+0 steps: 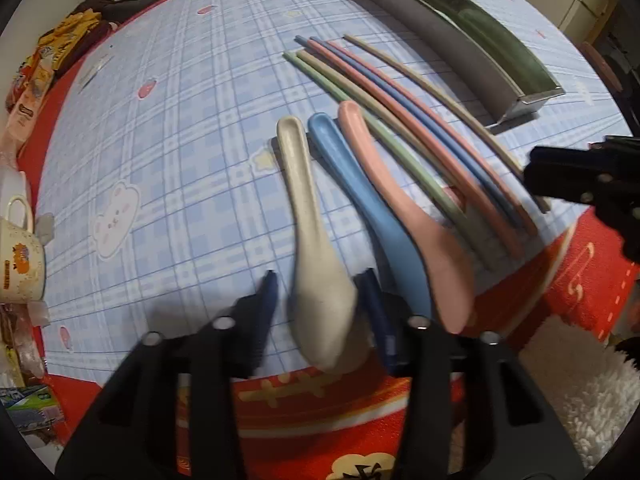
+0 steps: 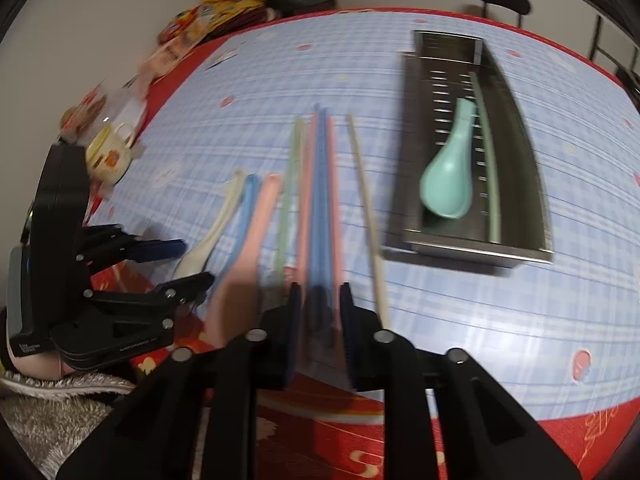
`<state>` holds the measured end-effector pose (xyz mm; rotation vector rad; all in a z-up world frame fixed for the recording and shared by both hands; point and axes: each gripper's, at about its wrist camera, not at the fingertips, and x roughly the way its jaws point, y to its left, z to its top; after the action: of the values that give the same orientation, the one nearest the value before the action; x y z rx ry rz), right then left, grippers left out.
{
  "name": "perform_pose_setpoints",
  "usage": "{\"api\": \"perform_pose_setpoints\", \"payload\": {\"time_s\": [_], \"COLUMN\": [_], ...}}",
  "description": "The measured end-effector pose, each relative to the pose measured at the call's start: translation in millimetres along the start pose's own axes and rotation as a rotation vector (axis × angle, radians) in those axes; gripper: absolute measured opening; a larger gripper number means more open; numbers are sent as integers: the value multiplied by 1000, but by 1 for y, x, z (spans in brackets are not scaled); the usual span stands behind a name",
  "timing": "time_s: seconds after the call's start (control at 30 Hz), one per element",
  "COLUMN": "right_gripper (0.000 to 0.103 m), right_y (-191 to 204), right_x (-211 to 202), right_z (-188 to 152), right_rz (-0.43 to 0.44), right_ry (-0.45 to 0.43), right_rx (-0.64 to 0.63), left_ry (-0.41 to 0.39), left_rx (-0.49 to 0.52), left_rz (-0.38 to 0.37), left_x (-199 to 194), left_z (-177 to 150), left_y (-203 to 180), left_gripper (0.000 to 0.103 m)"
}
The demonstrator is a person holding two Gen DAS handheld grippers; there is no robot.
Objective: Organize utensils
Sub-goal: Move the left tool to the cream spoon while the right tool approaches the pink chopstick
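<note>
Done: green spoon (image 2: 448, 176), one chopstick (image 2: 489, 160) in tray (image 2: 532, 184). Left gripper (image 1: 320, 300) pinching white spoon (image 1: 316, 272); right gripper (image 2: 320, 308) pinching blue chopsticks (image 2: 322, 208). Remaining: two spoons, other chopsticks.

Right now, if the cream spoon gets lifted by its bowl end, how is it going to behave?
The cream spoon looks rigid, so it probably won't flex. Its smooth, rounded bowl between the left gripper fingers may slip or pivot. The long handle sticking out could make it tip downward, and it lies close beside the blue spoon, so it might nudge that.
</note>
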<state>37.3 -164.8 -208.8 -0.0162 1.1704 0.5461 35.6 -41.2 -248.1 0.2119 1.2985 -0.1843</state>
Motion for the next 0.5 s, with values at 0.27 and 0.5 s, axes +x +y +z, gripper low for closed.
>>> {"api": "perform_pose_setpoints", "payload": {"time_s": [0.27,0.5], "right_gripper": [15,15], "right_y": [15,23], "right_x": [26,44], "right_z": [16,24], "right_rz": [-33,-58], "right_ry": [41,82], "right_rx": [-68,-104], "left_ry": [-13,-10], "left_rx": [-102,-283], "left_rz": [-135,-290], "left_x": [-7,-6], "left_z": [-7,-20], "left_y": [27,65], "left_gripper": [36,36]}}
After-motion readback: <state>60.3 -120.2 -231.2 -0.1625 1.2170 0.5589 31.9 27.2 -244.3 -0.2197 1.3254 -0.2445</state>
